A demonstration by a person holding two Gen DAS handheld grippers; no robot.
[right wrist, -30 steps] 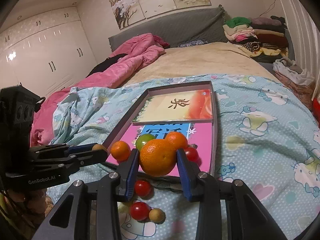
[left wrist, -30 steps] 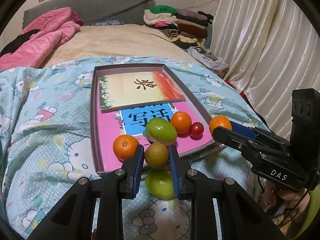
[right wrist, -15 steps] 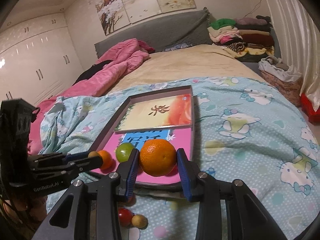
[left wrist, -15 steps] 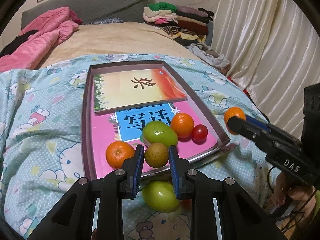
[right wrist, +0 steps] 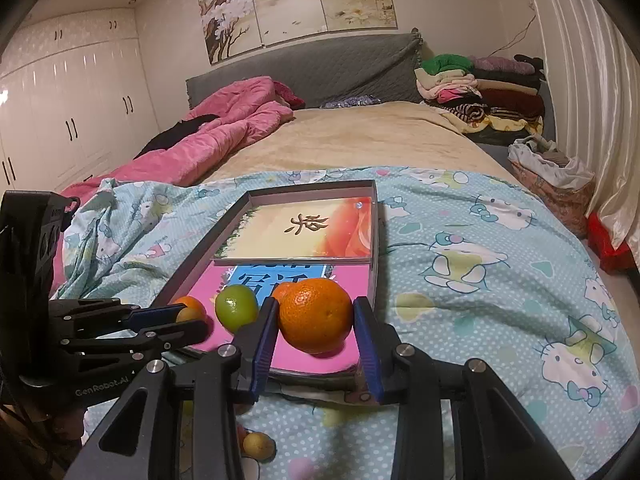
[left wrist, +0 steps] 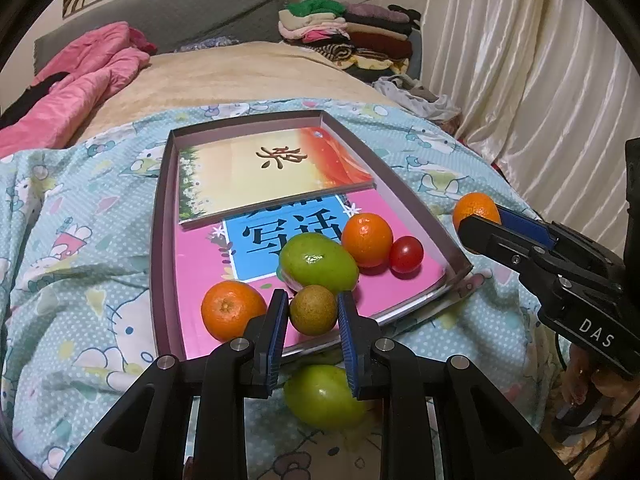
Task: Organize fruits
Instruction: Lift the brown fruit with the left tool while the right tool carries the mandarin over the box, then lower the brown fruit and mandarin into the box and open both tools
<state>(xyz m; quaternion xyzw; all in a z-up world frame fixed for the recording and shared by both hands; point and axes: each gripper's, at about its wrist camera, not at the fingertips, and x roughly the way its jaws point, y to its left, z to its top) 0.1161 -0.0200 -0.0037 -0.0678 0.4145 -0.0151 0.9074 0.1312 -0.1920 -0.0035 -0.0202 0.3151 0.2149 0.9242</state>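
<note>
My left gripper (left wrist: 313, 312) is shut on a small brown fruit (left wrist: 313, 310), held over the near edge of the shallow box tray (left wrist: 158, 216). Inside the tray lie a green fruit (left wrist: 318, 264), two oranges (left wrist: 232, 310) (left wrist: 367, 239) and a cherry tomato (left wrist: 406, 254). Another green fruit (left wrist: 324, 396) lies on the quilt below my fingers. My right gripper (right wrist: 315, 320) is shut on a large orange (right wrist: 315, 314) above the tray's near right corner; it also shows at the right of the left wrist view (left wrist: 478, 216).
Two booklets (left wrist: 272, 172) cover the tray floor. A small yellow fruit (right wrist: 258, 445) lies on the cartoon-print quilt (right wrist: 480, 280) near the front. Pink bedding (right wrist: 216, 148) lies far left, folded clothes (right wrist: 480, 88) far right, curtains (left wrist: 540, 80) on the right.
My left gripper has moved forward with the brown fruit, from the quilt side to over the tray's near edge. The right gripper tilted upward, keeping the orange.
</note>
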